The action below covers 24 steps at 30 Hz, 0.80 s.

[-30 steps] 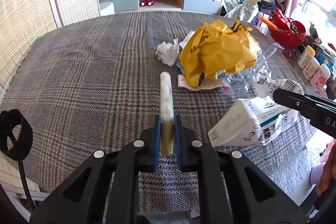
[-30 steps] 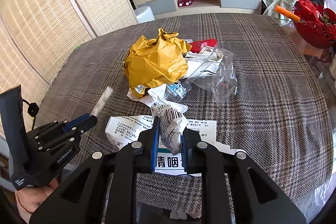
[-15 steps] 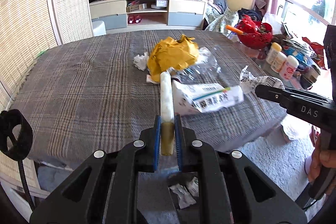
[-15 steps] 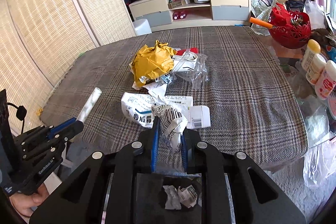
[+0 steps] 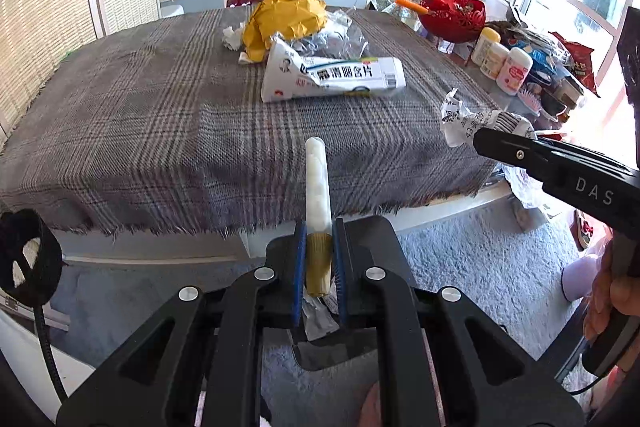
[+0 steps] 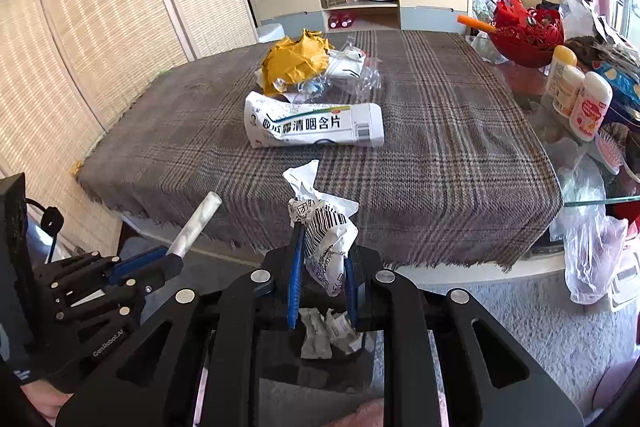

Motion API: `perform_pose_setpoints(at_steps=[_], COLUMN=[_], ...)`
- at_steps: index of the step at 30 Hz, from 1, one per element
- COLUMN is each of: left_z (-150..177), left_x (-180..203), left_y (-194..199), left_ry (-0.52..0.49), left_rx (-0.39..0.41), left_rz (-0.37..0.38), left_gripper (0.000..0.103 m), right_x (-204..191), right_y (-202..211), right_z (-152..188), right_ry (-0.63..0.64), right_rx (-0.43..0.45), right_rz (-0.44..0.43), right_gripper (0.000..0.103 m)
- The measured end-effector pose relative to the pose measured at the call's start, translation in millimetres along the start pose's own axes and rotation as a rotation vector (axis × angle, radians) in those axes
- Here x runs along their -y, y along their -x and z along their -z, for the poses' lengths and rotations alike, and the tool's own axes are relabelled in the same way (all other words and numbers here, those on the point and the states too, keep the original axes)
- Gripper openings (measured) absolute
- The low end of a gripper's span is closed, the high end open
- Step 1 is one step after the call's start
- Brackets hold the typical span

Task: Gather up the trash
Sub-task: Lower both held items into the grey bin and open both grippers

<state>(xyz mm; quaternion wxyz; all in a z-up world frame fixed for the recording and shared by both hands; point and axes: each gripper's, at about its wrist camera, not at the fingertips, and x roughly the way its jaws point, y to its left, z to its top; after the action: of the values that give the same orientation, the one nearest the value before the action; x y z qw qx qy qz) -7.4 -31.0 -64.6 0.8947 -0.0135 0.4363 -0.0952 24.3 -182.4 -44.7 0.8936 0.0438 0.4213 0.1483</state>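
The left hand-held gripper (image 5: 318, 259) is clenched on a slim clear tube (image 5: 317, 187) packed with white pieces and closed with a tan ribbed cap, which sits between the blue pads while the rest of the tube points forward toward the worktop (image 5: 160, 115). The right hand-held gripper (image 6: 322, 279) is clenched on a crumpled white wrapper (image 6: 326, 239) printed with a barcode and black characters, its twisted top sticking up above the jaws. Both are held off the near edge of the worktop, above a dark bin (image 6: 320, 359) on the pale carpet; crumpled white paper scraps (image 6: 328, 331) already lie in it. In the left wrist view the right hand-held gripper reaches in from the right side with the wrapper at its tip. On the plaid cloth covering the worktop lies a squashed white medicine box (image 6: 316, 125) with large Chinese lettering, on its side. Just behind it sits a heap of crumpled yellow paper (image 6: 296, 61), touching clear plastic wrapping (image 6: 356, 75) and a white tissue wad (image 5: 232, 37). Farther right, off the cloth, stand a red openwork bowl (image 6: 528, 39) and several small white bottles (image 6: 580, 99).
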Motion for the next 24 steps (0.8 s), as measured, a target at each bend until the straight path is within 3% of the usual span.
perform_pose_setpoints(at_steps=[14,21,24], left_z=[68.5,84.6,87.6], left_x=[10.2,3.1,0.9], left_y=[-64.5,-95.8,-101.2], left_ry=[0.015,0.032,0.044], left_rx=[-0.123,-0.194,-0.211], left_rz=[0.022,0.038,0.044], left_gripper=[0.012,0.012,0.012], right_x=[18.2,23.9,22.7], right_y=[-52.4,-80.7,-91.9], right_z=[65.8,89.9,98.8], right_ry=[-0.074,-0.127,-0.128], right_rx=[-0.144,-0.205,-0.234], right_rz=[-0.013,-0.083,-0.071], right_gripper=[0.019,0.022,0.022])
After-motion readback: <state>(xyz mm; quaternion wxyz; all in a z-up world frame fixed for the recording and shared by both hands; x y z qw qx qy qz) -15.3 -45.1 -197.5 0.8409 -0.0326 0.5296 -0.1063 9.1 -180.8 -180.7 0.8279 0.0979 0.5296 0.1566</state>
